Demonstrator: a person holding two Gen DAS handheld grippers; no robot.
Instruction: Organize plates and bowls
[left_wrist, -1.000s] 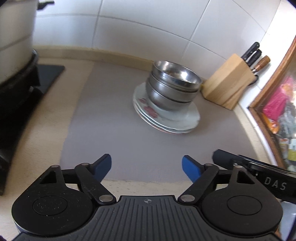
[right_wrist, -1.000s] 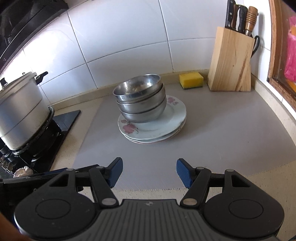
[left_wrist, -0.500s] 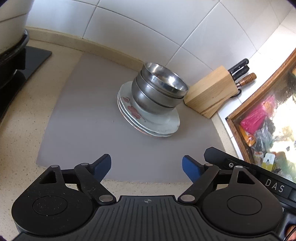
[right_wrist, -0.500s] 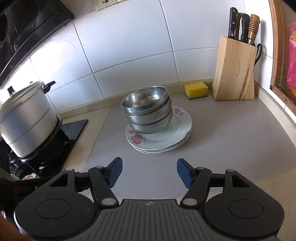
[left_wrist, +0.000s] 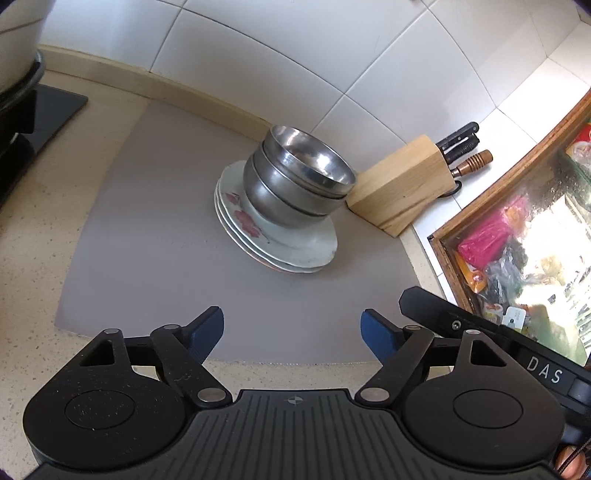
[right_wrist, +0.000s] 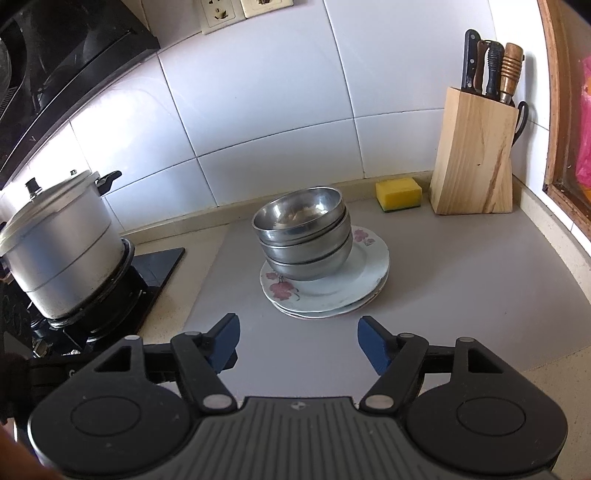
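I hold my left tongs (left_wrist: 291, 326) spread wide with nothing between the blue tips, low over the near edge of the grey mat (left_wrist: 155, 236), and my right tongs (right_wrist: 297, 338) are just as wide and just as empty. Ahead of both pairs, in the middle of the mat, sits what I am here to sort: three steel bowls (right_wrist: 304, 240) nested one inside the next, standing on a pile of white flowered plates (right_wrist: 332, 291). From the right tongs the pile lies straight ahead between the tips; from the left it lies ahead and a little to the right, with the knife block (left_wrist: 402, 188) just past it against the tiles. I take the stacking as tidy: bowls with bowls, plates with plates, wide flat things under and round deep things on top, so the pile carries its own weight. The bowls do sit off-centre, toward the far left of the top plate as the right tongs see it, and the plate edges are not quite flush, so a nudge could rock them. The yellow sponge (right_wrist: 399, 194) lies beyond the stack, beside the block, and the big lidded pot (right_wrist: 55, 254) stands well off to my left on the stove. I cannot tell whether anything remains in the top bowl; its inside only shows pale glare.
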